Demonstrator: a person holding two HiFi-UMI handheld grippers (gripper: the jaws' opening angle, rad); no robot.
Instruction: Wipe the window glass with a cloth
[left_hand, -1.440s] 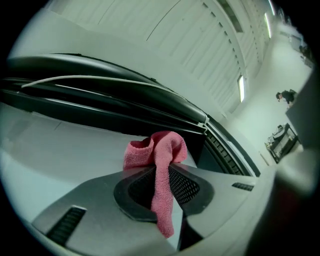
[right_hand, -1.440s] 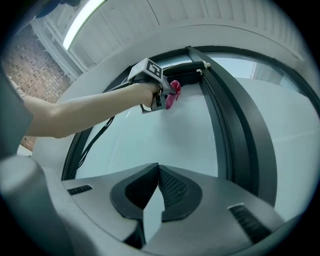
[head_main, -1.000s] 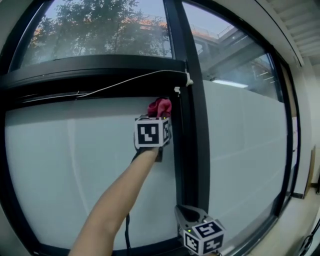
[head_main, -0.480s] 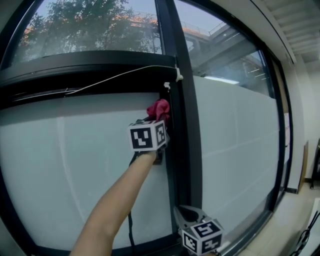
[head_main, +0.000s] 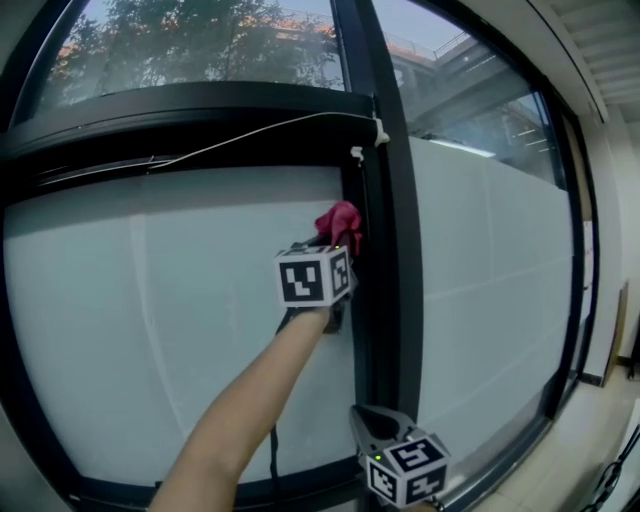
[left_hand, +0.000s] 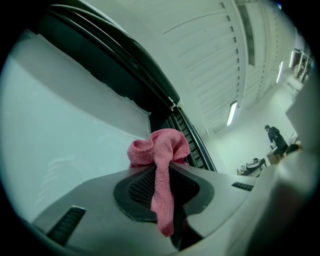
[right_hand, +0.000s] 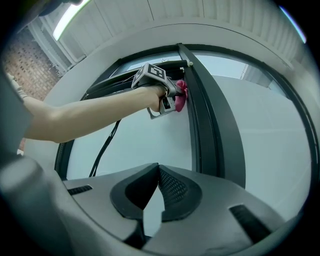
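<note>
Two tongs are seen before the window. The left tongs (head_main: 335, 242) are raised at the end of an outstretched bare forearm (head_main: 240, 410), tips pointed at the frosted window glass (head_main: 150, 320). Their jaws are closed on a pink cloth (left_hand: 160, 147): a strip is pinched between the pads, and a crumpled, looped wad is bunched beyond the tips. The wad is held at the pane's edge, just left of the black window upright (head_main: 382, 250); contact with the glass cannot be confirmed. The right tongs (right_hand: 157, 172) are held low, below and right of the left tongs, jaws brought together at the tips with nothing between them.
</note>
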